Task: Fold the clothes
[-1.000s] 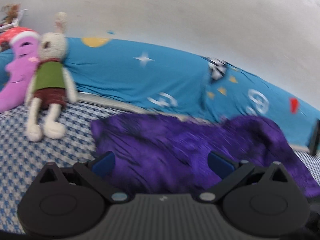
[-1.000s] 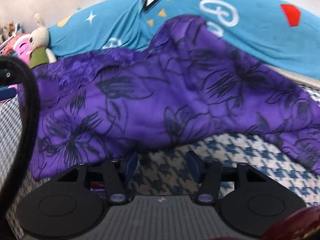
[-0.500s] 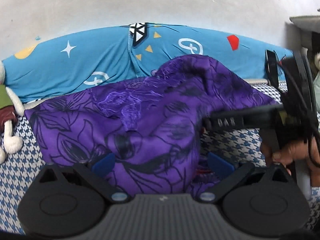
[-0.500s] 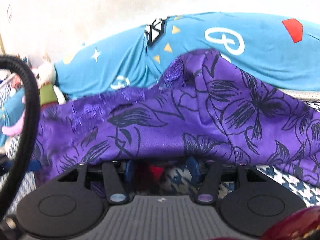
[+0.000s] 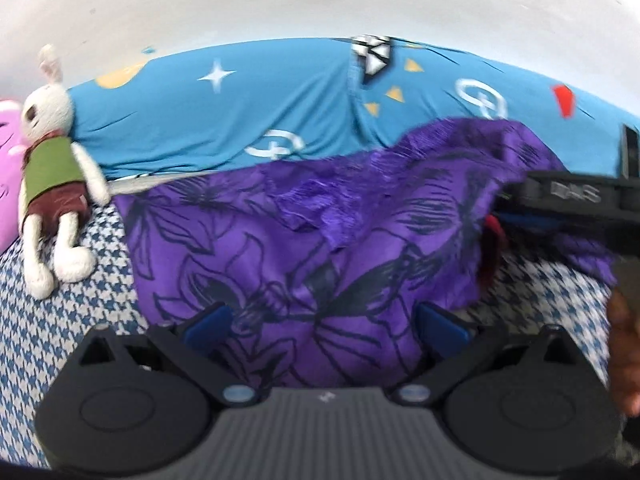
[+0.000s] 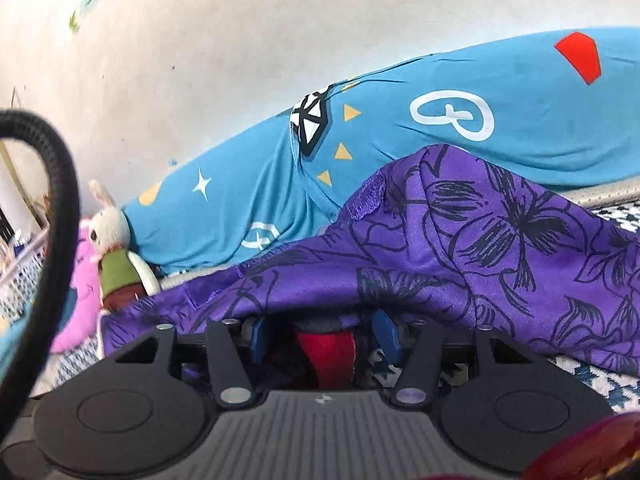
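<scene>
I have the purple flowered garment (image 5: 320, 240) spread in a loose heap on the houndstooth bed cover (image 5: 80, 312), its long axis running left to right across both views, with the blue printed pillow (image 5: 240, 120) behind it along the wall. My left gripper (image 5: 324, 326) sits low at the near edge of the cloth with its fingers wide apart; the fabric lies between and over the gap, but nothing is pinched. My right gripper (image 6: 320, 338) has its fingers part-way open and pushed in under the raised hem, so the cloth drapes over their tips like a tent; something red (image 6: 326, 350) shows between them, and I cannot tell whether it is part of the garment or another piece beneath it. From the left view the right gripper's body comes in from the right side, holding that end of the cloth lifted off the bed. So the garment lies straight ahead of both pairs of fingers, and each gripper is already at its own end of the near edge. The heap is rumpled, with no crisp fold line I can make out, so I cannot judge how far the folding has got. A stuffed rabbit (image 5: 52, 176) lies clear to the left
</scene>
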The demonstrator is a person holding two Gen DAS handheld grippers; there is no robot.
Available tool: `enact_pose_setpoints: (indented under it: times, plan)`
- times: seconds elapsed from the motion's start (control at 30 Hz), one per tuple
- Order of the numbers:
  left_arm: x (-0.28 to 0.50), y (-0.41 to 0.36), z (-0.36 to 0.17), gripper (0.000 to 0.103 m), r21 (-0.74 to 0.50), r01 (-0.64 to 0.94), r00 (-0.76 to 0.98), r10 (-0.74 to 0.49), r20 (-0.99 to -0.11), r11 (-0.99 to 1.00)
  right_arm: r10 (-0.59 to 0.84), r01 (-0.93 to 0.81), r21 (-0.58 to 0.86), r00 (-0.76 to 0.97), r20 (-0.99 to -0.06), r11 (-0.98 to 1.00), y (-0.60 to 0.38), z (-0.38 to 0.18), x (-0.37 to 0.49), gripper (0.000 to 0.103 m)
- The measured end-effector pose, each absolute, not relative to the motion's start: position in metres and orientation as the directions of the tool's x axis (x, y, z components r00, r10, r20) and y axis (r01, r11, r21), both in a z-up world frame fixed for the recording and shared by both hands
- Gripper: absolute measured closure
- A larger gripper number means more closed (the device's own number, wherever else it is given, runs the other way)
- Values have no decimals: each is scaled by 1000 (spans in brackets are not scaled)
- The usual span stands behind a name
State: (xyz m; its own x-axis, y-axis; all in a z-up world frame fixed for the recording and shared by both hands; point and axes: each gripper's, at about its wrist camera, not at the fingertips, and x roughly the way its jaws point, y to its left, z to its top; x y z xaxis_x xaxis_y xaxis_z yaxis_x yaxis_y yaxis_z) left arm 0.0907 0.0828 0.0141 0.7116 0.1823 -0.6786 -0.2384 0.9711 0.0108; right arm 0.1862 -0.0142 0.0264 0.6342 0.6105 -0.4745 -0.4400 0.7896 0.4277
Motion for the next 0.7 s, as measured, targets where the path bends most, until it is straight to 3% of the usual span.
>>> enact_pose_setpoints:
  times: [0.3, 0.4, 0.5, 0.7]
  plan:
    - [120, 120, 9, 0, -89, -366, 670, 196, -716, 926, 607, -481, 375, 565, -559, 793, -13, 20, 180, 46]
    - [123, 125, 12, 0, -102, -387, 668, 203, -716, 916, 602, -507, 343, 544, -584, 791, -8, 14, 176, 34]
    - [124, 128, 13, 0, -118, -403, 666, 203, -718, 907, 596, -533, 311, 524, -609, 787, -3, 7, 173, 32]
    - [124, 133, 15, 0, -141, -419, 663, 196, -723, 897, 589, -496, 334, 564, -579, 802, 6, -12, 187, 32]
